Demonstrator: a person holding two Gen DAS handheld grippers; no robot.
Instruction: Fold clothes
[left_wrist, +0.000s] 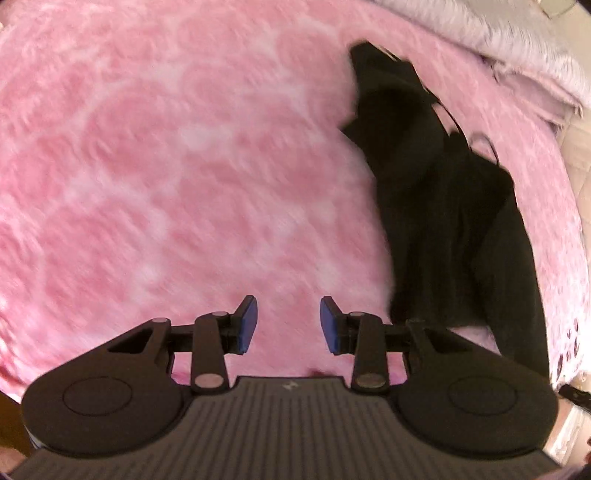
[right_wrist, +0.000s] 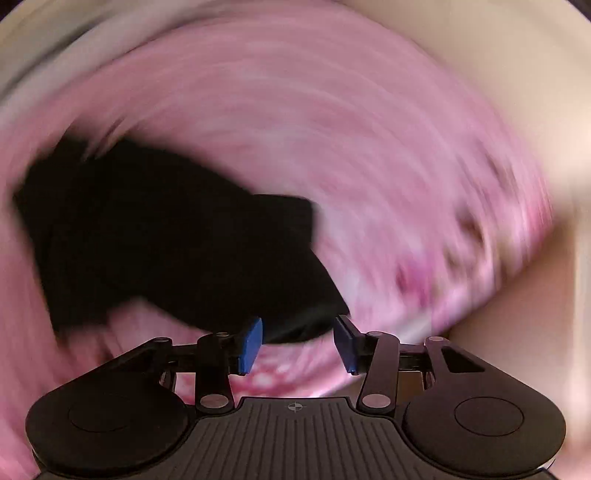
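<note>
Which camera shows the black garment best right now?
The left wrist view: the black garment lies fairly sharp on the pink blanket, thin straps visible. The right wrist view shows it only as a motion-blurred dark shape.

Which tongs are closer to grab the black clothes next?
Probably the right tongs: they are open with the black garment's edge just ahead of them. The left tongs, also open, face bare pink blanket; the garment lies off to their right.

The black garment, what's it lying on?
The black garment lies on a fluffy pink blanket, which shows all around it. Whatever the blanket covers, and anything directly beneath the garment, is hidden.
</note>
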